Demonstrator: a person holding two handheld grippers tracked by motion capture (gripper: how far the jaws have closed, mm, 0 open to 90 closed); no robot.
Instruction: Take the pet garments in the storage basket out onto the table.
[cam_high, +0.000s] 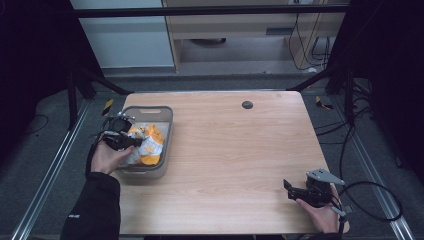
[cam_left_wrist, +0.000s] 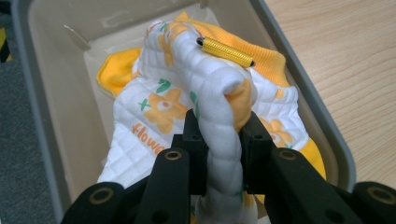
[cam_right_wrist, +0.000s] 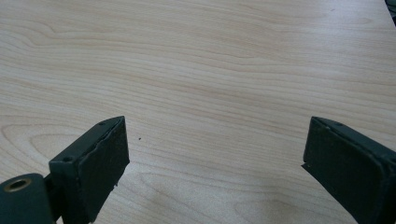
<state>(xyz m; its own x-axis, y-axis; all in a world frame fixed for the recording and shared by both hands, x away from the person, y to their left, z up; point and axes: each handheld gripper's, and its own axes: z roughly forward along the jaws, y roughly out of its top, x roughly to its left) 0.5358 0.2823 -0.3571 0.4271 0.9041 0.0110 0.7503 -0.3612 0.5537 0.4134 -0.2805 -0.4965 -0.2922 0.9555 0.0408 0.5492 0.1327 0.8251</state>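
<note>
Quilted cloth (cam_left_wrist: 196, 107), white with orange flowers, lies bunched in the grey bin (cam_high: 167, 131) at the table's (cam_high: 230, 150) left edge, and the left gripper (cam_left_wrist: 223, 140) has its jaws closed tight on a raised fold running straight up between them. A small yellow cylinder (cam_left_wrist: 225, 52) rests on top of that fold. The right gripper (cam_right_wrist: 215, 158) hovers well apart over bare wood, jaws spread wide and empty, so the left is plainly nearer for lifting.

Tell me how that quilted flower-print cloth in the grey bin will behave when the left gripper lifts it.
Probably floppy: the quilted cloth is bunched into a soft fold where the left gripper pinches it, so the rest should drape and trail. Likely light for its bulk, since it looks puffy. The small gold cylinder lying on top may roll off into the grey bin.
</note>
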